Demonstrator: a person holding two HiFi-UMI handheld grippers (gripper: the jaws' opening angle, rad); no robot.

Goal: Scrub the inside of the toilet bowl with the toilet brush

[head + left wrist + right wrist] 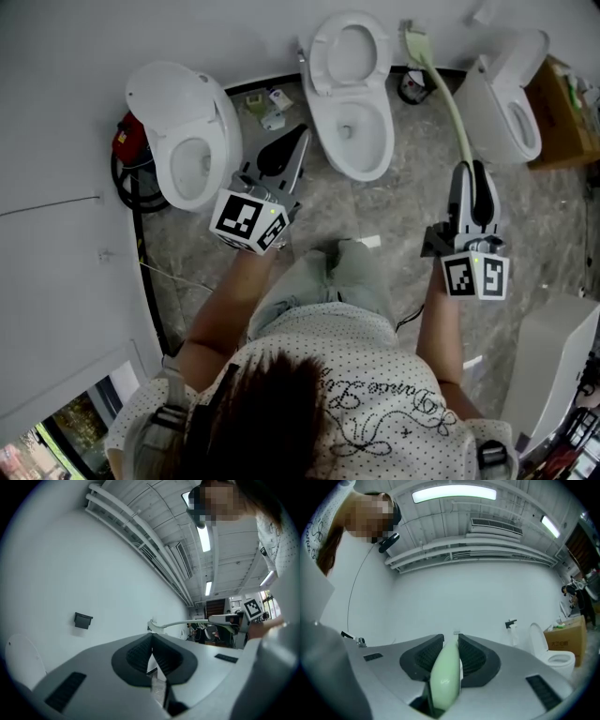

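Observation:
A pale green toilet brush (453, 108) slants up from my right gripper (472, 171), its head (417, 41) near the wall between the middle toilet (352, 141) and the right toilet (511, 108). The right gripper (451, 637) is shut on the brush handle (445, 674). The middle toilet has its lid up and its bowl open, left of the brush. My left gripper (300, 134) is shut on nothing and points between the left toilet (187, 155) and the middle one. In the left gripper view the left gripper (151, 645) is shut, and the brush (185, 623) shows beyond it.
A red object (126, 141) and a black hose (131, 192) lie by the left toilet. Small items (267, 105) sit by the wall. A cardboard box (565, 112) stands at the far right, a white unit (553, 361) at the lower right. The person's legs are below the middle toilet.

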